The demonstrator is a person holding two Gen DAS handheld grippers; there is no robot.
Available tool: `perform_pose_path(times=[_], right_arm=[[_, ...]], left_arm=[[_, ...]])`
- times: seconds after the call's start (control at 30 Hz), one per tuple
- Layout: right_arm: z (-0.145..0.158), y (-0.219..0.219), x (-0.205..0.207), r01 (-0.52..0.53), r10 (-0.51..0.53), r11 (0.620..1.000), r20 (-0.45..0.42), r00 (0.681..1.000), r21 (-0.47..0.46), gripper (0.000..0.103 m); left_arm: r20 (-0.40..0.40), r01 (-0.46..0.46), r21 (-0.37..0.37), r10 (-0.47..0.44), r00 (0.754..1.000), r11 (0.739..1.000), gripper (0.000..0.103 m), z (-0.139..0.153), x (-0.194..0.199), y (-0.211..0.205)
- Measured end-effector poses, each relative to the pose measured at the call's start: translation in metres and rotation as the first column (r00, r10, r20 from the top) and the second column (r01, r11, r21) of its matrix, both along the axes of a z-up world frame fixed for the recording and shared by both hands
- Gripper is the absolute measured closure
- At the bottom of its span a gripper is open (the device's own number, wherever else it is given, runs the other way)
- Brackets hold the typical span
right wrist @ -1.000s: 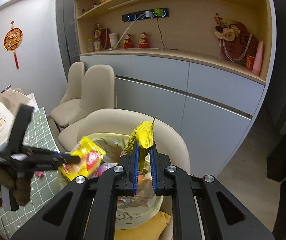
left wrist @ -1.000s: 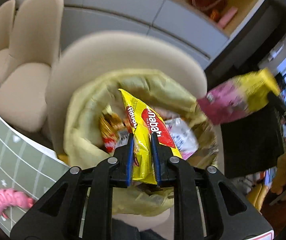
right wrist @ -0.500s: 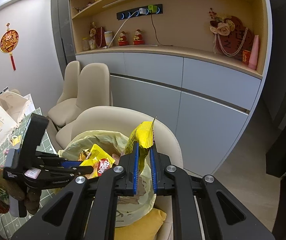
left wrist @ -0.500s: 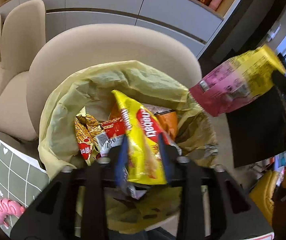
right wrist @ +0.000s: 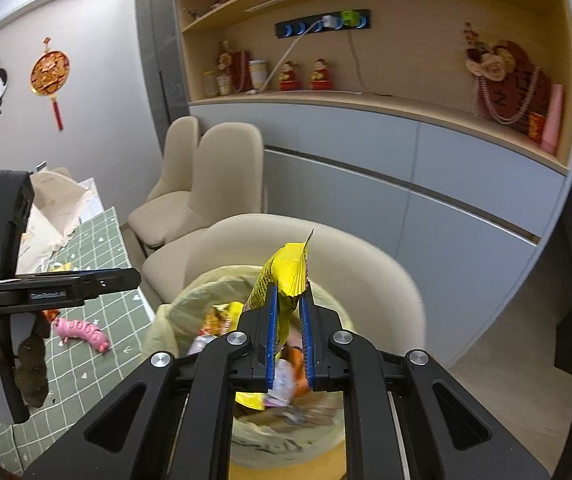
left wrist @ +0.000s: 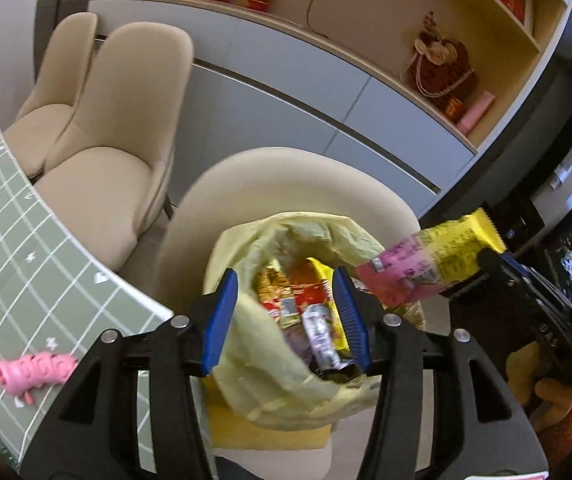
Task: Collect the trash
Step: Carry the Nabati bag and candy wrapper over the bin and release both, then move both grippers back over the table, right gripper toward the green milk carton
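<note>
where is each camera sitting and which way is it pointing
Left wrist: on the left gripper, open, looking down into the yellow trash bag on a beige chair; the right gripper and gloved hand show at right.
Right wrist: on the right gripper, shut on a yellow wrapper, facing the bag and wall shelves; the left gripper shows at left.
Shared: bag, chair, pink toy, green table.

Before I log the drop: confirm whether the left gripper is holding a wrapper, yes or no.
No: the left gripper is open and holds nothing, above the wrappers in the yellow bag.
</note>
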State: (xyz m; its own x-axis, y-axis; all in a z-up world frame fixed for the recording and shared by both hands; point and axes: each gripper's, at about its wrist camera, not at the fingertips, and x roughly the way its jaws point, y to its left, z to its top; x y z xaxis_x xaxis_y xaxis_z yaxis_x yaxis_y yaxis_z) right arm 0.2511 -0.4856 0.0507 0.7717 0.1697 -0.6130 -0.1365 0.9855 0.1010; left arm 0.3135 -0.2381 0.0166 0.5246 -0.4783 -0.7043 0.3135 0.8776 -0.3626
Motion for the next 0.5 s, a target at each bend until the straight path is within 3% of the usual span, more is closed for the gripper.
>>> perform_pose_path(times=[0.1, 0.23, 0.5], right_arm=[[-0.012, 0.018, 0.011, -0.028, 0.028, 1.000, -0.024, 0.999, -0.004, 0.091], [-0.046, 0.035, 0.037, -0.060, 0.061, 0.998, -0.120, 0.991, 0.009, 0.091], [-0.086, 0.036, 0.060, -0.006, 0.017, 0.999, -0.232, 0.973, 0.050, 0.091]], left_arm=[[-0.008, -0.011, 0.004, 0.011, 1.000, 1.000, 0.056, 0.000, -0.007, 0.013], [-0.039, -0.025, -0.012, 0.025, 0.999, 1.000, 0.056, -0.007, -0.009, 0.025], [-0.085, -0.079, -0.019, 0.077, 0.993, 0.997, 0.056, -0.024, -0.001, 0.048]])
